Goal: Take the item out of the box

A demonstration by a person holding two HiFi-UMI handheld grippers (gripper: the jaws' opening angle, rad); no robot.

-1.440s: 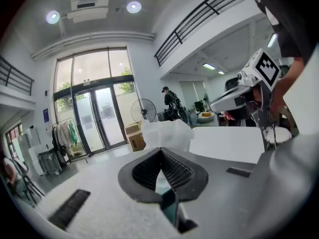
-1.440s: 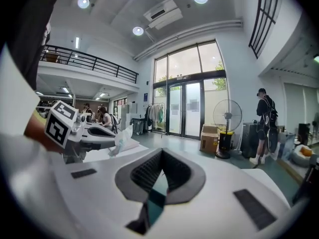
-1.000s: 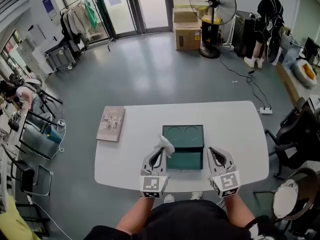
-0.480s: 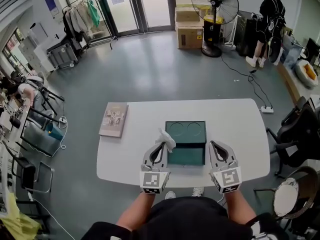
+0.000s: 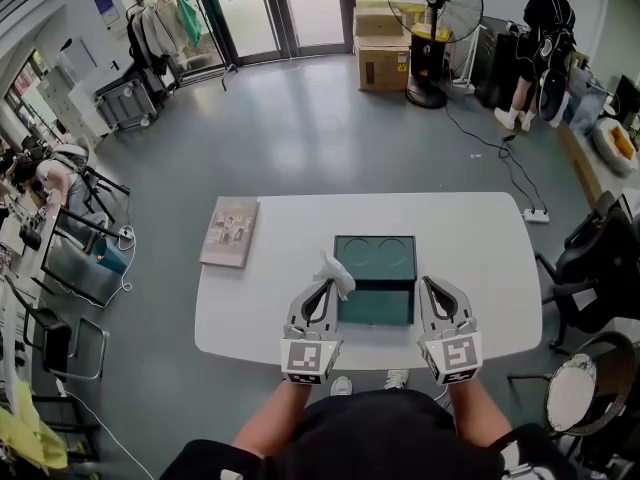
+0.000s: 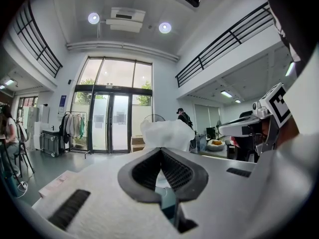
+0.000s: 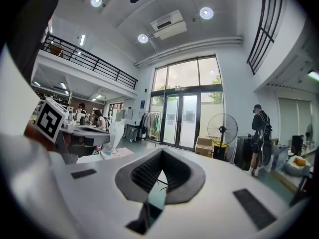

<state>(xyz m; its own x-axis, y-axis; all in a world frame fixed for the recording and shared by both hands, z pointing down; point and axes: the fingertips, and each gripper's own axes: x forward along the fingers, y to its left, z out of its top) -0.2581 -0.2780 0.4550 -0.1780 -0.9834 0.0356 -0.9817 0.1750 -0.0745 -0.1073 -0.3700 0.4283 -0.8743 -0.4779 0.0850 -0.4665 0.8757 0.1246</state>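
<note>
Paper [image 5: 335, 273], white and crumpled, sticks up from my left gripper [image 5: 325, 288], whose jaws are pinched on its lower end. It sits over the left edge of the open green box [image 5: 378, 308] on the white table [image 5: 480, 258]. My right gripper [image 5: 431, 288] is beside the box's right side, its jaws pressed together on nothing. I judge the paper very light, soft and easily torn. A pinch on a bunched fold should hold it.
</note>
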